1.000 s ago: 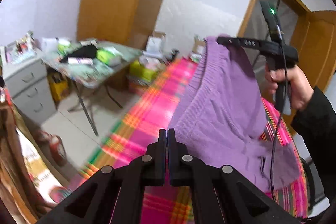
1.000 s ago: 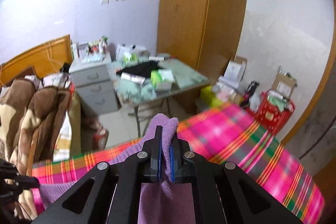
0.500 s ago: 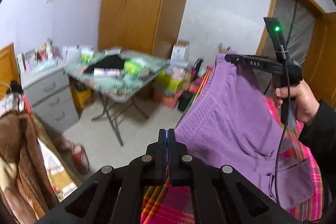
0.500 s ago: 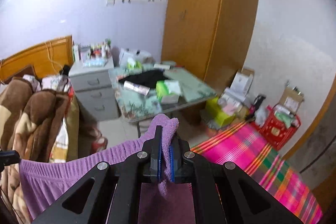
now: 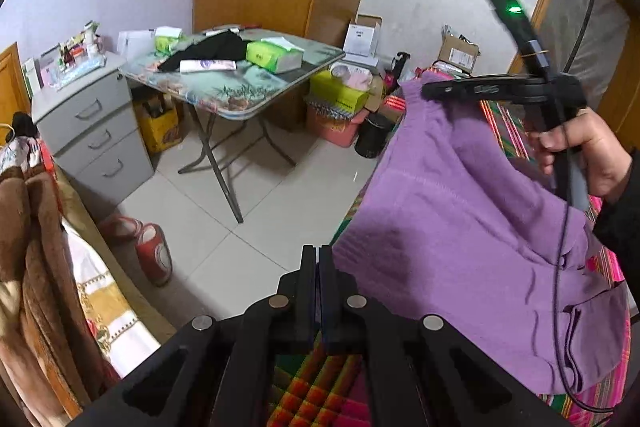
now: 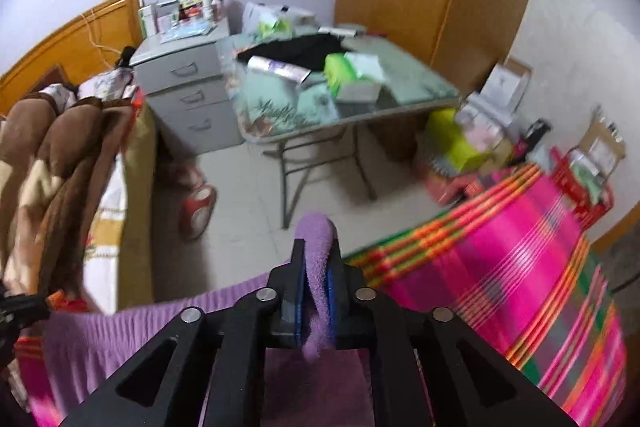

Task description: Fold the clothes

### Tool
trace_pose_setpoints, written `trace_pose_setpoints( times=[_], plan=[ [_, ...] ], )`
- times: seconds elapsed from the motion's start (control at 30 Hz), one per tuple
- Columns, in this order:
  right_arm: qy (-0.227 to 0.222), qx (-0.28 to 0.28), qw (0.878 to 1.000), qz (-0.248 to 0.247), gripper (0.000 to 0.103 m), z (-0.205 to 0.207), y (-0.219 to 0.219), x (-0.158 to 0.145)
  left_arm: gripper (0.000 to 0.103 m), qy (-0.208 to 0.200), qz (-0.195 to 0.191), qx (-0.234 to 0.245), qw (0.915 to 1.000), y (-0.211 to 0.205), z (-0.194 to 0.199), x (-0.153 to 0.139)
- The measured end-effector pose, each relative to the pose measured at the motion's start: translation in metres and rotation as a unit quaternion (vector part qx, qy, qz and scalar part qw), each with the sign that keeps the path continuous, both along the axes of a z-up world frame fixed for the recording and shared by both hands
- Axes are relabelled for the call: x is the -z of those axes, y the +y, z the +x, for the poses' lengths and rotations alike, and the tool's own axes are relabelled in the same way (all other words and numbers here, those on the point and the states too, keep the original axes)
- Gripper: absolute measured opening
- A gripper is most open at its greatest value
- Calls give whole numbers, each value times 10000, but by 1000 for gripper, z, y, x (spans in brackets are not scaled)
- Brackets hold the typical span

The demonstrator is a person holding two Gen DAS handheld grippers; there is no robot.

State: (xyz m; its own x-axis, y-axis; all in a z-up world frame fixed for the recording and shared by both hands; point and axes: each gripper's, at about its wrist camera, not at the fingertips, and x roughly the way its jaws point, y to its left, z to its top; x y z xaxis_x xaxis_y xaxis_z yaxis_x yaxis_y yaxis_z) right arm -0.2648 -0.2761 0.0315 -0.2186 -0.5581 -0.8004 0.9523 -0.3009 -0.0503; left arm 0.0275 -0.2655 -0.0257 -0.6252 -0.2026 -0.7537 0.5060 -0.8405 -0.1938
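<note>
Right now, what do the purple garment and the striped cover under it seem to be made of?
The purple garment looks like soft knit, perhaps fleece or wool: matte, fuzzy, with a ribbed band along its edge. The striped cover looks like thin woven cloth, smoother and slightly shiny; its exact fibre cannot be told.

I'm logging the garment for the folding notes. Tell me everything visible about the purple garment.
The purple garment looks like soft knit or fleece, with a ribbed band along its upper edge and a pocket-like seam low on its right side. It hangs stretched between the two tongs above a pink striped cover. The left tongs are shut at its edge. A fold sticks up between the jaws of the right tongs, which are opening. A thin black cable crosses the cloth in front.
</note>
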Motion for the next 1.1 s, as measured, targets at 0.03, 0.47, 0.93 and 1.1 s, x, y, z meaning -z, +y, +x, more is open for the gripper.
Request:
trace_pose_setpoints(
  times=[0.03, 0.47, 0.93, 1.1],
  plan=[
    [-99, 0, 9999, -91, 16, -5, 10, -4, 2, 15, 0, 8, 10000, 1, 2, -1],
    [-781, 181, 9965, 256, 33, -49, 182, 2, 2, 413, 47, 62, 9991, 21, 35, -26],
    [-515, 364, 9978, 205, 4, -37, 183, 13, 2, 217, 387, 817, 9957, 72, 0, -5],
    [-500, 895, 9942, -337, 14, -46, 217, -17, 2, 199, 387, 831, 9956, 75, 4, -4]
  ],
)
